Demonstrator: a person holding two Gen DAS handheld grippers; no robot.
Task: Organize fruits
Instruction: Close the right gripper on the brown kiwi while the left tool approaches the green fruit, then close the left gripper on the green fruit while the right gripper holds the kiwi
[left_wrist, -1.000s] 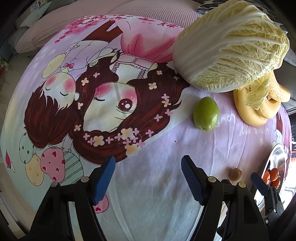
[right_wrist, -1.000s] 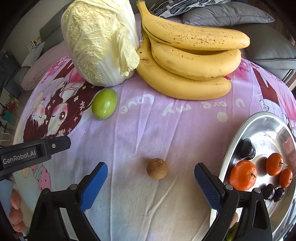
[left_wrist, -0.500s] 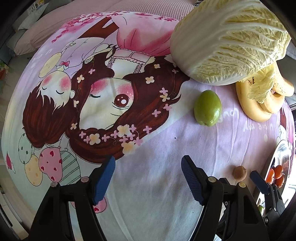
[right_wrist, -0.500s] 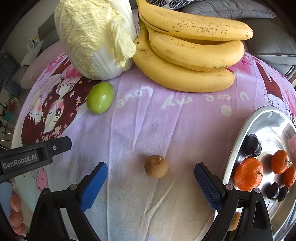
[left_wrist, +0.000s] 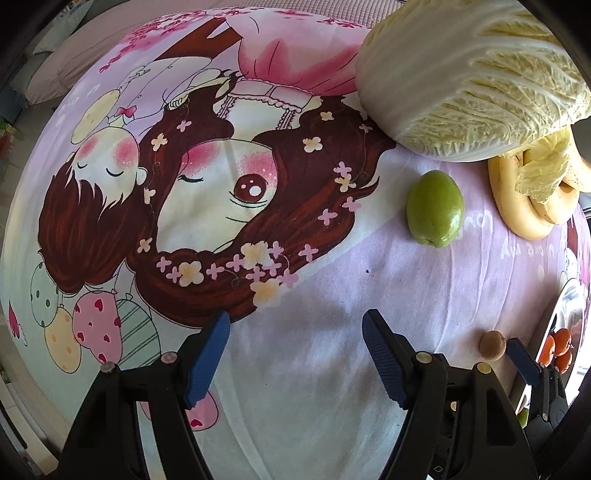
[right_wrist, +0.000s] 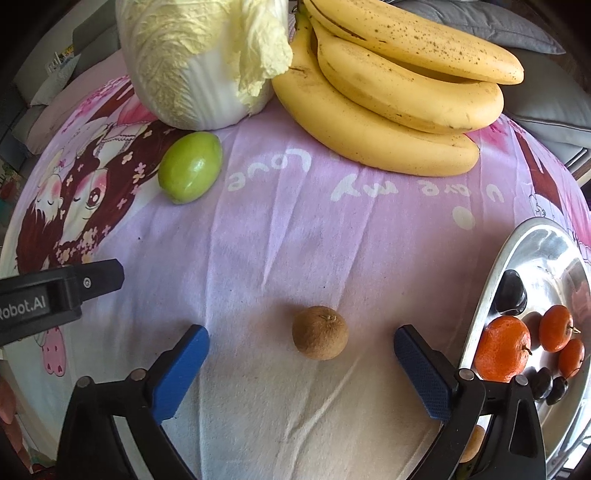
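Left wrist view: the left gripper points straight down over bare printed cloth, its jaws apart with nothing between them. Open cloth lies all around it; the green fruit lies far right, long axis running near to far, just beside the cabbage. Right wrist view: the right gripper tilts steeply down, jaws spread wide, having just been opening, with the small brown fruit between them, untouched by either pad. The metal tray rim is just beside the right finger, holding oranges. The bananas lie far, long axis left to right.
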